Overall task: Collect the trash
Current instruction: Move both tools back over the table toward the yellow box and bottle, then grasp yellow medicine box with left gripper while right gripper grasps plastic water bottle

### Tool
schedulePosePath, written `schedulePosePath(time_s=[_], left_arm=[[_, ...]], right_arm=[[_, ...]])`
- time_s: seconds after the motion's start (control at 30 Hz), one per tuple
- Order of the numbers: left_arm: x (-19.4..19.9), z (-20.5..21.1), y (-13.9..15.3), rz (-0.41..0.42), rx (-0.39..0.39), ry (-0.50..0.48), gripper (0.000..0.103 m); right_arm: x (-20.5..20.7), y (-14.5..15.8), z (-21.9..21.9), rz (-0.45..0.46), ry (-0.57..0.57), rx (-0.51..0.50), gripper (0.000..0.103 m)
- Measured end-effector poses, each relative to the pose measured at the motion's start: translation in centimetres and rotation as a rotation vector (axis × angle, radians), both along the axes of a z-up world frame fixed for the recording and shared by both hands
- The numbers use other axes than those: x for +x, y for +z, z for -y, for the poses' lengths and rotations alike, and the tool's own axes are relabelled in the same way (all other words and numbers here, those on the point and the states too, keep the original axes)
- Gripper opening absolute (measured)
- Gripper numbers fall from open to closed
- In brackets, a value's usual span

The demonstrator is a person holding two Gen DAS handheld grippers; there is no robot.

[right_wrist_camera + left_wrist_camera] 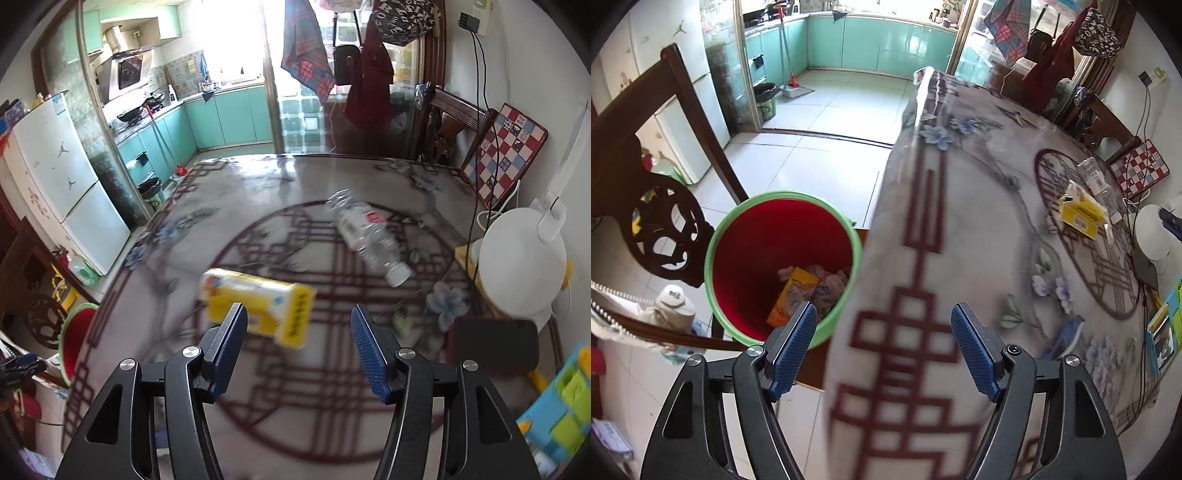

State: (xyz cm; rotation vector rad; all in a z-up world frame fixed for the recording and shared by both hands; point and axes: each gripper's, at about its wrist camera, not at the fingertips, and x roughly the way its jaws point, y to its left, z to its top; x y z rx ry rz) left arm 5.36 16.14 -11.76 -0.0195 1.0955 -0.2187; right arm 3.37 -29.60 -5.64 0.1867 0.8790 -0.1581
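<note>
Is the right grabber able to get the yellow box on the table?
Probably yes: the right gripper is open, the yellow box lies just ahead, and nothing sits between them.

Motion blur smears the near stretch of the table [905,369] in the left wrist view, so its lattice pattern reads soft. In the right wrist view the yellow carton [258,306] is blurred and its print cannot be read; the left tong finger [229,339] covers its lower corner. The clear bottle's [369,236] label is too blurred to read. The table edge hides most of the red bin [75,339].
</note>
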Motion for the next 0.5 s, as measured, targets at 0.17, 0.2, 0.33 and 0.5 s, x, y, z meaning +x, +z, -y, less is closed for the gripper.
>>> schedulePosePath(time_s=[0.17,0.2,0.33,0.5], left_arm=[[-1.8,8.1,3.4,0.096,-0.002,-0.112,0.077],[-1.8,9.9,4.1,0.114,-0.008,-0.15,0.077],[-1.3,17.8,6.7,0.193,-0.025,-0.365,0.084],[1.9,27.2,7.4,0.248,0.088,-0.679,0.09]], right_arm=[[5.2,-3.9,6.0,-0.09,0.056,0.006,0.058],[6.2,-4.9,6.9,-0.111,0.065,0.007,0.058],[10.5,-8.1,9.5,-0.19,0.102,-0.016,0.058],[14.7,-11.7,11.4,-0.281,0.127,-0.009,0.058]])
